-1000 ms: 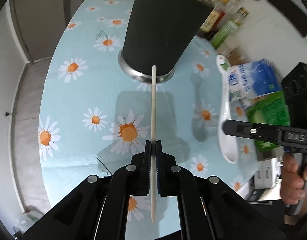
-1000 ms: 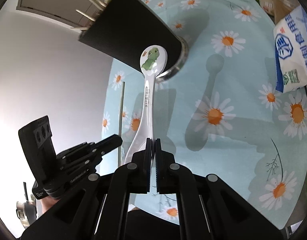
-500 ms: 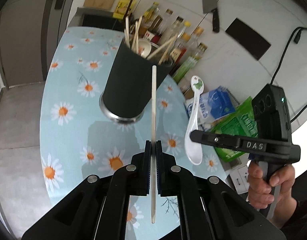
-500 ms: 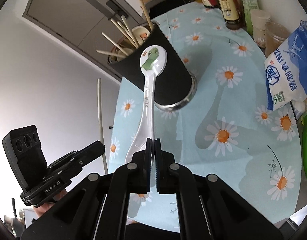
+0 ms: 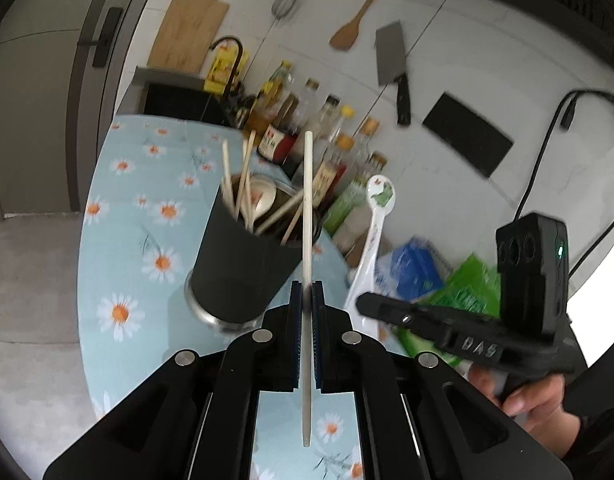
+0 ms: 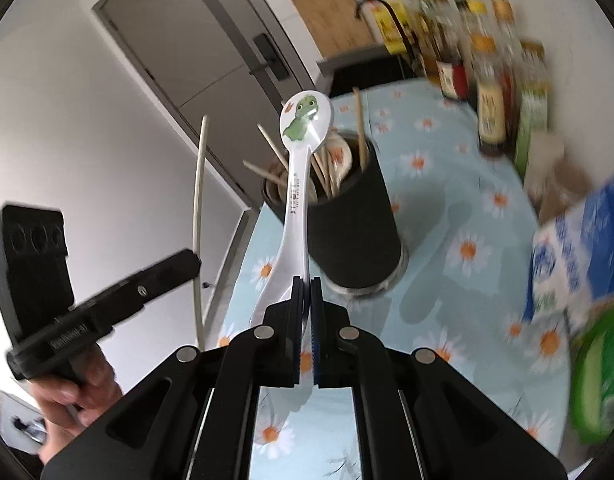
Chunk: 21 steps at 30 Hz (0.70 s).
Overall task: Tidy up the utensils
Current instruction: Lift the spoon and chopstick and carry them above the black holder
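A black utensil holder point(image 5: 239, 268) point(image 6: 355, 236) stands on the daisy tablecloth with several wooden chopsticks and a spoon in it. My left gripper point(image 5: 306, 300) is shut on a single pale chopstick point(image 5: 307, 208), which points up beside the holder's rim. My right gripper point(image 6: 306, 296) is shut on a white ceramic spoon point(image 6: 303, 152) with a green dinosaur print, its handle end raised above the holder's near side. The spoon also shows in the left wrist view point(image 5: 373, 224), and the chopstick in the right wrist view point(image 6: 199, 184). Both grippers are raised above the table.
Sauce bottles point(image 5: 319, 144) point(image 6: 491, 92) stand in a row behind the holder. A blue-and-white bag point(image 6: 579, 256) and a green packet point(image 5: 463, 292) lie to the right. A cleaver point(image 5: 393, 68), a wooden spatula and a cutting board hang on the wall.
Both grippers have risen and tilted up with their utensils. The holder's open top is now in view, and the chopstick and spoon sit higher against it.
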Each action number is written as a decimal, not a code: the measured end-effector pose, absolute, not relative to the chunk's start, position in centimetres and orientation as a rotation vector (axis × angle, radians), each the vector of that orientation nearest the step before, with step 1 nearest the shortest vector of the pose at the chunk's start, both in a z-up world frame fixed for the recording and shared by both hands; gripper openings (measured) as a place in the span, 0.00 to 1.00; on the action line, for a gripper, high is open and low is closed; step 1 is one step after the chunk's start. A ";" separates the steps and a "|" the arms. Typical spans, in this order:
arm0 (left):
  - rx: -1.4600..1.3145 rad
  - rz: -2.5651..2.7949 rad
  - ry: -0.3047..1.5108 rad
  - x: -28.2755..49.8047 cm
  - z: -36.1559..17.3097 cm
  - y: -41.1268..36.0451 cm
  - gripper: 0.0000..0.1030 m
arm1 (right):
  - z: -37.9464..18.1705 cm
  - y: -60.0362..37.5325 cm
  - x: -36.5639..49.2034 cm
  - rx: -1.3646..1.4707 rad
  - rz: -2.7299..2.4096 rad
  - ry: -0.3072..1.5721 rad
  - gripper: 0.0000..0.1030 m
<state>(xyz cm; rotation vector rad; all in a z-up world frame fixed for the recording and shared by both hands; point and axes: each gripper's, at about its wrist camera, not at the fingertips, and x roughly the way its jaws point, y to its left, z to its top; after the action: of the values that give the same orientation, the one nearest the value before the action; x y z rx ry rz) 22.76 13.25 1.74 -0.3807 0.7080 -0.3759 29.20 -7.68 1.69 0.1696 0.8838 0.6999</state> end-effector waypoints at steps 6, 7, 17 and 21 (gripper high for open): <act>-0.373 -0.351 0.606 23.7 3.9 13.7 0.03 | 3.1 -7.2 30.5 0.133 0.696 0.802 0.04; -0.371 -0.357 0.582 23.9 4.2 13.7 0.03 | 3.2 -7.1 30.9 0.137 0.703 0.805 0.04; -0.317 -0.308 0.455 26.3 6.9 13.4 0.03 | 4.2 -6.8 33.8 0.118 0.705 0.727 0.04; -0.285 -0.301 0.427 27.3 7.5 12.9 0.03 | 4.6 -6.1 34.3 0.069 0.692 0.687 0.04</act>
<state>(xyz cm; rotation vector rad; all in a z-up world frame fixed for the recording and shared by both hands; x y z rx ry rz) 27.28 12.92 7.48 -0.2845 0.4269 -0.3012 34.34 -6.09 4.64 0.0687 0.6871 0.6918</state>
